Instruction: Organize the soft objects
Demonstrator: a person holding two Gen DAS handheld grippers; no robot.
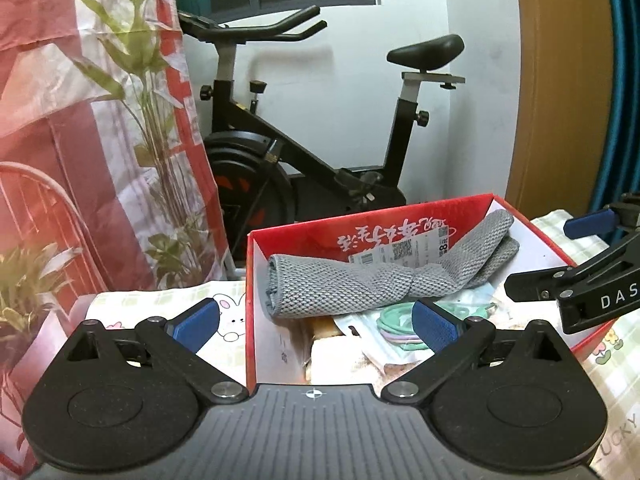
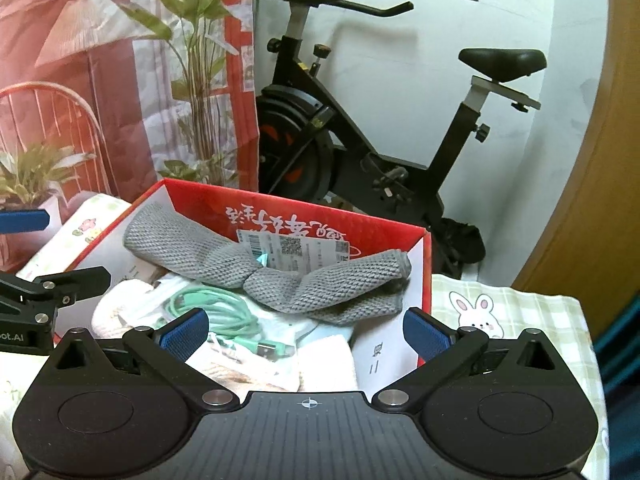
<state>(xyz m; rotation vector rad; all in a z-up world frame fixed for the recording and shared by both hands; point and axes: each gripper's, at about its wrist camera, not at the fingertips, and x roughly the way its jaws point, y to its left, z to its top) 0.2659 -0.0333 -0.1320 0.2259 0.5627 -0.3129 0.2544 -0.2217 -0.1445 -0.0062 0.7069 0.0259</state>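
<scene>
Now both grippers hang wide open, holding nothing.
Grey towel (image 1: 360, 276) in the red box (image 1: 250, 304): soft, light, floppy; probably pinch its rolled ends.

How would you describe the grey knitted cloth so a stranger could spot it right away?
Find the red cardboard box on the bunny-print tablecloth, in front of the exercise bike. The grey knitted cloth lies across the top of its contents. Alone among the pale items and mint cable, it is grey, waffle-textured and carries a white barcode tag.

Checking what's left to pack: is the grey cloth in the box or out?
In: the grey cloth lies inside the red box, over its contents.
</scene>
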